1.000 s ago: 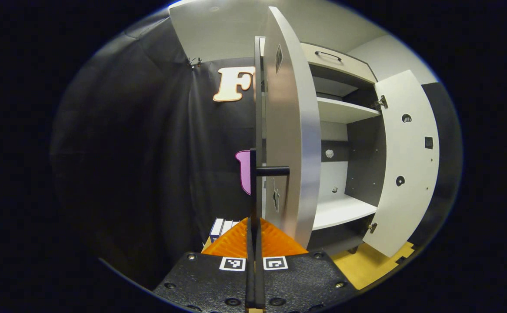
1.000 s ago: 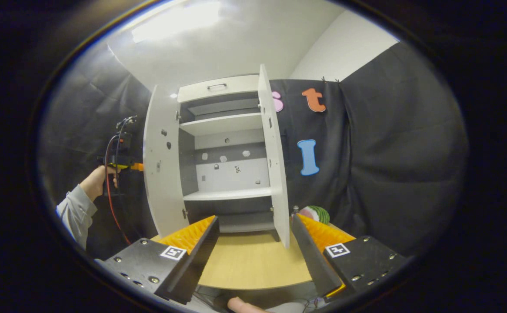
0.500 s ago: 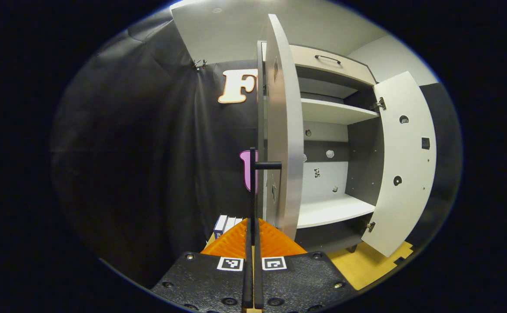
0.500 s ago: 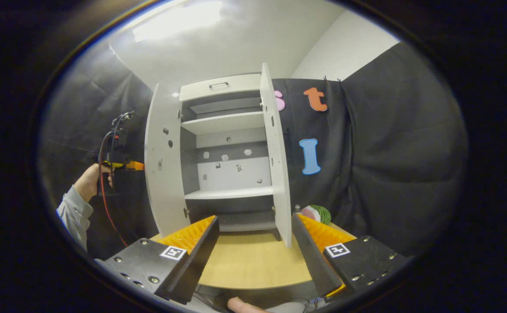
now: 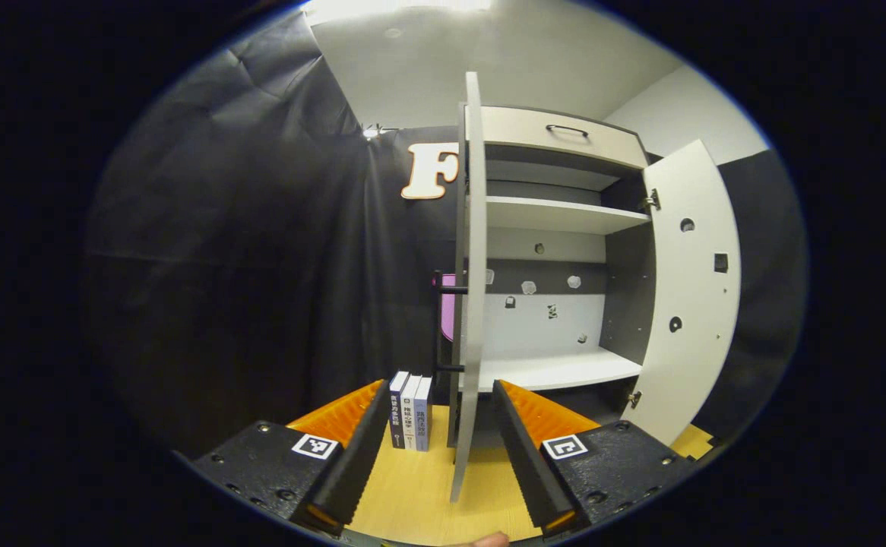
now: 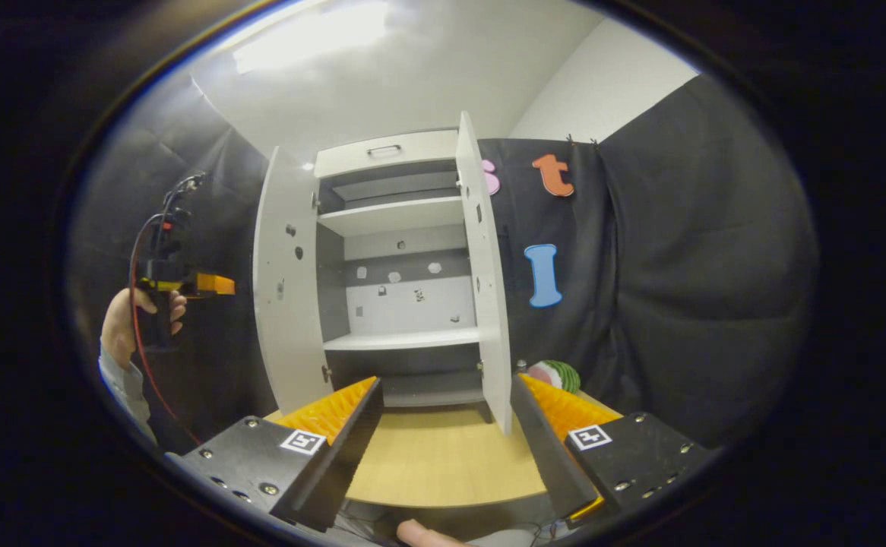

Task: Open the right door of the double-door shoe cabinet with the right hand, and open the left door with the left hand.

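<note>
The white shoe cabinet (image 6: 390, 213) stands with both doors swung out. In the left gripper view the left door (image 5: 473, 266) is edge-on straight ahead, its black bar handle (image 5: 438, 327) on the door's left face. My left gripper (image 5: 443, 448) is open, a short way back from the door's edge and touching nothing. The right door (image 5: 686, 289) hangs wide open. In the right gripper view my right gripper (image 6: 443, 441) is open and empty, well back from the right door (image 6: 485, 281). A hand holds the left gripper (image 6: 219, 285) just left of the left door (image 6: 283, 281).
The cabinet's shelves (image 5: 557, 216) are bare, above a drawer front (image 5: 557, 133). Three books (image 5: 410, 410) stand on the wooden tabletop (image 5: 412, 486) left of the cabinet. A green striped, melon-like thing (image 6: 557, 374) lies behind the right door. Black cloth walls surround the booth.
My left gripper, earlier shut on the left door's handle, has let go, opened and drawn back. The left door swung further open. The right gripper stayed put.
</note>
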### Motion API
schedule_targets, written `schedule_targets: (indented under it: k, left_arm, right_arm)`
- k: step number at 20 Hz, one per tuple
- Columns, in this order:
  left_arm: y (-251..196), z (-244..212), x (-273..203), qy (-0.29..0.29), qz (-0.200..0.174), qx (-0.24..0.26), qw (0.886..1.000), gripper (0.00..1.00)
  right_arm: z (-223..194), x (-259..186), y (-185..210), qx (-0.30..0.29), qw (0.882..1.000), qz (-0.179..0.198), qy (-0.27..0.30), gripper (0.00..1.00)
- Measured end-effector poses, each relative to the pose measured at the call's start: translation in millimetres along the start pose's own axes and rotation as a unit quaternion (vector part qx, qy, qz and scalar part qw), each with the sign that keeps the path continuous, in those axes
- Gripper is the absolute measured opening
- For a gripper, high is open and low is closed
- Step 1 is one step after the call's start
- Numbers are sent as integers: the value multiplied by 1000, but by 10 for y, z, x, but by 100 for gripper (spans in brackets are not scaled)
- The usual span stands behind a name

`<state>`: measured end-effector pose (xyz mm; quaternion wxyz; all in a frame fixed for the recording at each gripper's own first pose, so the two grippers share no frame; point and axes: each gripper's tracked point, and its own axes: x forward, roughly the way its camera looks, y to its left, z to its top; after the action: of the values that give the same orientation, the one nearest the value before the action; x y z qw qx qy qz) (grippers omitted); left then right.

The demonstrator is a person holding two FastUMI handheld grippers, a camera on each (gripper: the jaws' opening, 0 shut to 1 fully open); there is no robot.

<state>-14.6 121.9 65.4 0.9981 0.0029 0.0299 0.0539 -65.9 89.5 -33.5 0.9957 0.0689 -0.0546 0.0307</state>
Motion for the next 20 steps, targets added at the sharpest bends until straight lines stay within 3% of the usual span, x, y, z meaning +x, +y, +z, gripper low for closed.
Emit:
schedule_targets:
  k: [2, 12, 13, 20]
  left_arm:
    - [-130, -58, -238, -10, -7, 6, 1000, 99]
    - [-656, -755, -1208, -25, -26, 2, 999, 97]
    - [-689, -827, -1240, -21, -28, 0, 999, 96]
    - [-800, -1086, -1237, -11, -34, 3, 999, 97]
  right_arm:
    - [59, -25, -55, 1, 1000, -5, -4, 100]
    - [152, -74, -190, 11, 1000, -15, -12, 100]
    - [135, -84, -190, 10, 1000, -16, -9, 96]
    - [99, -147, -57, -6, 1000, -6, -9, 100]
